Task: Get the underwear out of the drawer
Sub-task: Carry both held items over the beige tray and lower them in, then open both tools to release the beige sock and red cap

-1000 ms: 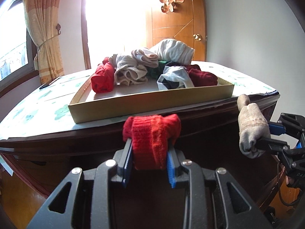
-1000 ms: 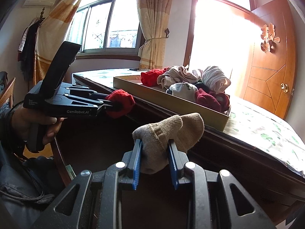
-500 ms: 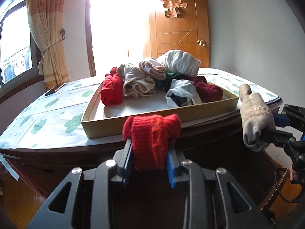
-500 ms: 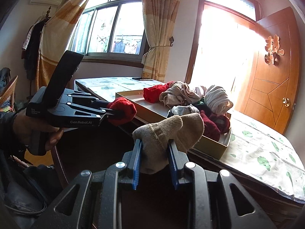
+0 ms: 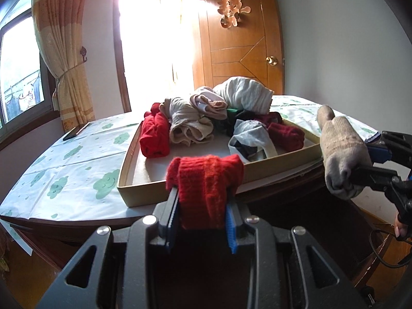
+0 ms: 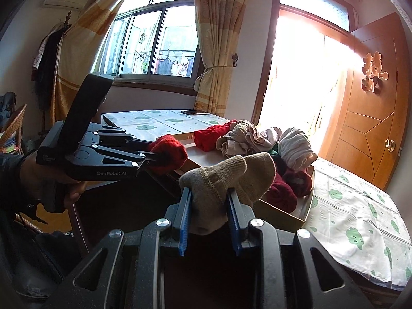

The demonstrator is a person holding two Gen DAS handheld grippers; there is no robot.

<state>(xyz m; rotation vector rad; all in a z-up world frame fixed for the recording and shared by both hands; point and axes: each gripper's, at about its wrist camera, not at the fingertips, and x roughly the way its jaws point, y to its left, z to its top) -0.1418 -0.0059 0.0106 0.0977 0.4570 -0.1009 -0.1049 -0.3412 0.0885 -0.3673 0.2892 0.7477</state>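
My left gripper point(image 5: 202, 200) is shut on a red knitted roll point(image 5: 204, 177) and holds it just in front of a shallow cardboard box point(image 5: 134, 159). The box sits on the table and holds a pile of rolled garments point(image 5: 206, 118) in red, beige, white and dark red. To the right, my right gripper point(image 5: 370, 164) is shut on a beige knitted roll point(image 5: 340, 152). In the right wrist view the beige roll point(image 6: 224, 177) sits between the blue pads of the right gripper point(image 6: 208, 200). There the left gripper point(image 6: 152, 157) shows from the side, in a hand, with the red roll point(image 6: 170, 152).
The dark wooden table carries a cloud-patterned cloth point(image 5: 77, 170) and a dark phone point(image 5: 76, 131) at its far left. Behind stand a curtain point(image 5: 61, 59), a bright glass door and a wooden door point(image 5: 242, 51). A wicker chair point(image 6: 13, 123) is at the left.
Both grippers have risen with their rolls still held. The table top and the inside of the box now show from higher up.
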